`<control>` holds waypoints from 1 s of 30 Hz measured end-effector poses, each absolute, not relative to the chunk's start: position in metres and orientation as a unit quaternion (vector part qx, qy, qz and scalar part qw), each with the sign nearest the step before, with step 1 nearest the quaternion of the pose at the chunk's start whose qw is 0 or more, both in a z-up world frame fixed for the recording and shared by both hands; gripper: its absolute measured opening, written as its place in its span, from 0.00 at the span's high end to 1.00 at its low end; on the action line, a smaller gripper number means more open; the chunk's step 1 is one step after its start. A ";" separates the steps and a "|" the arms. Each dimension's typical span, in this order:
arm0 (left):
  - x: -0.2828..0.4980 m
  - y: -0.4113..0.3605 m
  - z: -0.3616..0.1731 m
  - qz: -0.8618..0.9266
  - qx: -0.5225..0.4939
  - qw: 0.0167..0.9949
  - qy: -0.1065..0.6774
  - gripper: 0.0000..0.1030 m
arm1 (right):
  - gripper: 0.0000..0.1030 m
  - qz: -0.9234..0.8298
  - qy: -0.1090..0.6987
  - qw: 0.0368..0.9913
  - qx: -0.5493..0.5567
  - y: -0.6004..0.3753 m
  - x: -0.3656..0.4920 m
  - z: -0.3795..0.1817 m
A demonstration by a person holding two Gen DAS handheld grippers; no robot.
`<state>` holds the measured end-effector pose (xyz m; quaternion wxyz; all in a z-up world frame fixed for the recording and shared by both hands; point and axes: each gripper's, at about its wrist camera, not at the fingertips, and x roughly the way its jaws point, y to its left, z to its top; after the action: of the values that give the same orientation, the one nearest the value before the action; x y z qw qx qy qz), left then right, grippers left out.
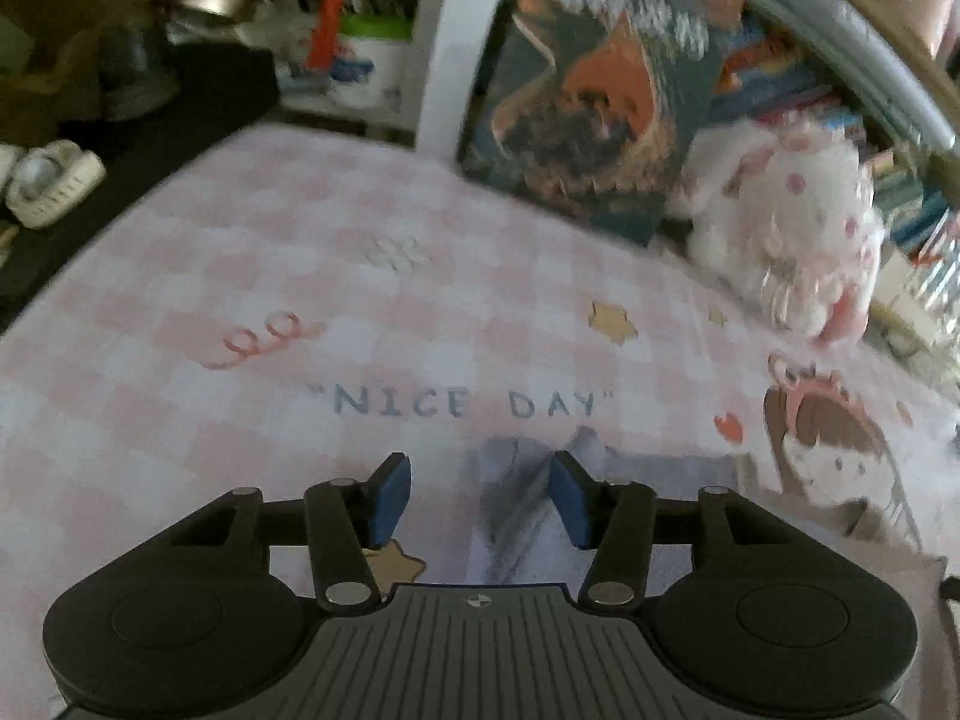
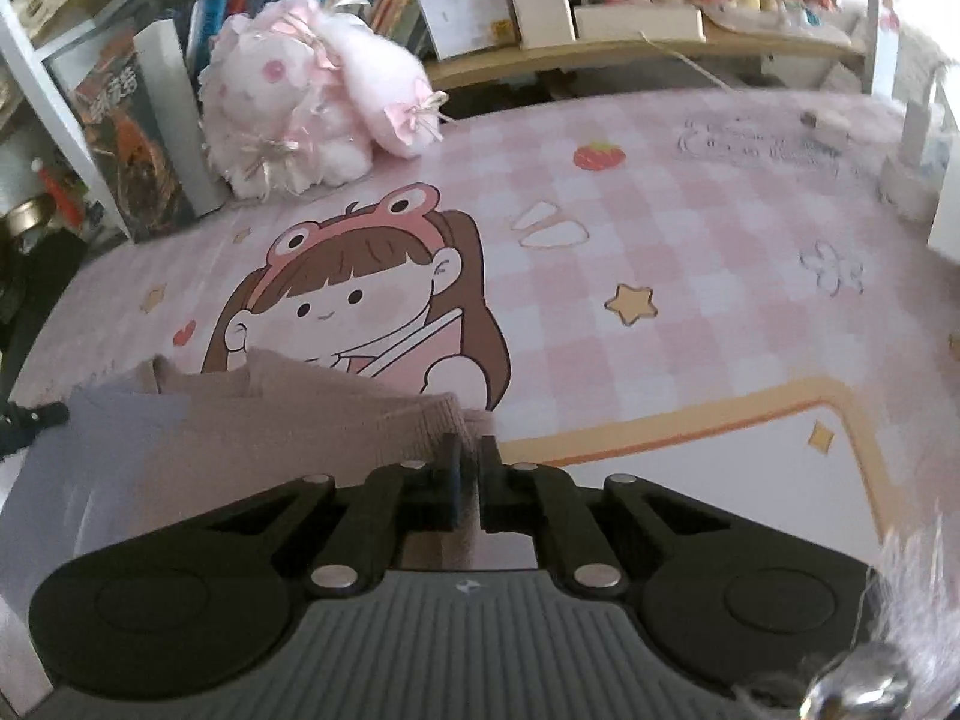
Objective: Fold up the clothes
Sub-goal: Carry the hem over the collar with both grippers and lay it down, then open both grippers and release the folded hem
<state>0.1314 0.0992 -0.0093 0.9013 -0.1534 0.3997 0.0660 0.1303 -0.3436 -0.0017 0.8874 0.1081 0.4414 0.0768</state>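
- The left hand-held gripper point(image 1: 480, 501) is spread wide, its blue pads point(image 1: 390, 498) well apart and gripping nothing; a pale lavender-grey cloth point(image 1: 528, 516) lies on the table below the gap.
- The right hand-held gripper point(image 2: 471, 480) is pressed nearly together, pinching the ribbed edge of a mauve-beige knit garment point(image 2: 336, 414).
- That garment lies at the near edge of the table point(image 2: 690, 252), partly covering the lower part of the cartoon girl print point(image 2: 360, 294); the lavender-grey cloth point(image 2: 120, 426) lies against its left side, and which is on top cannot be told.
- The table carries a pink-and-white checked cover. In the left wrist view it reads "NICE DAY" point(image 1: 462, 405) in blue-grey capitals, beside printed stars, a heart and a flower.
- In the right wrist view, faint outlined writing point(image 2: 762, 147) sits near the far right of the cover, too blurred to read; a strawberry print point(image 2: 598, 156) is to its left.
- A pink-and-white plush toy point(image 2: 300, 96) with ribbon bows sits at the far edge of the table.
- A shelf point(image 2: 630, 51) behind it holds rows of books and small boxes; their spines cannot be read.
- A dark boxed item with orange artwork point(image 1: 600, 96) stands beside the plush toy; its light lettering is blurred.
- A white tub with a green lid point(image 1: 372, 60) stands far left; contents unseen.
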 end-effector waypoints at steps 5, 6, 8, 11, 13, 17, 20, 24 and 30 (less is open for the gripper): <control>0.093 0.096 0.023 0.065 -0.159 0.913 0.370 0.48 | 0.88 0.069 0.425 0.899 0.083 -0.347 0.114 0.014; 0.083 0.093 0.026 0.061 -0.160 0.913 0.370 0.47 | 0.83 0.075 0.424 0.899 0.086 -0.348 0.109 0.017; 0.060 0.087 0.032 0.054 -0.166 0.912 0.370 0.47 | 0.54 0.095 0.420 0.898 0.093 -0.351 0.093 0.024; 0.026 0.086 0.028 0.028 -0.235 0.901 0.364 0.50 | 0.54 0.121 0.434 0.887 0.102 -0.353 0.073 0.027; 0.006 0.088 0.022 0.004 -0.294 0.888 0.353 0.51 | 0.58 0.136 0.455 0.873 0.110 -0.353 0.063 0.023; 0.004 0.095 -0.004 0.020 -0.345 0.862 0.371 0.70 | 0.71 0.146 0.482 0.854 0.127 -0.349 0.062 0.009; 0.013 0.100 -0.020 0.037 -0.344 0.853 0.390 0.83 | 0.79 0.148 0.498 0.843 0.139 -0.346 0.064 -0.002; 0.028 0.100 -0.021 0.037 -0.330 0.860 0.388 0.83 | 0.82 0.153 0.500 0.840 0.141 -0.343 0.075 -0.006; 0.059 0.099 -0.017 0.043 -0.281 0.874 0.394 0.81 | 0.82 0.161 0.493 0.845 0.131 -0.337 0.094 -0.007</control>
<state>0.0590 0.0993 -0.0174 0.8743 -0.2808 0.3936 0.0427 0.0938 -0.3367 -0.0068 0.8450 0.1313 0.4929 0.1607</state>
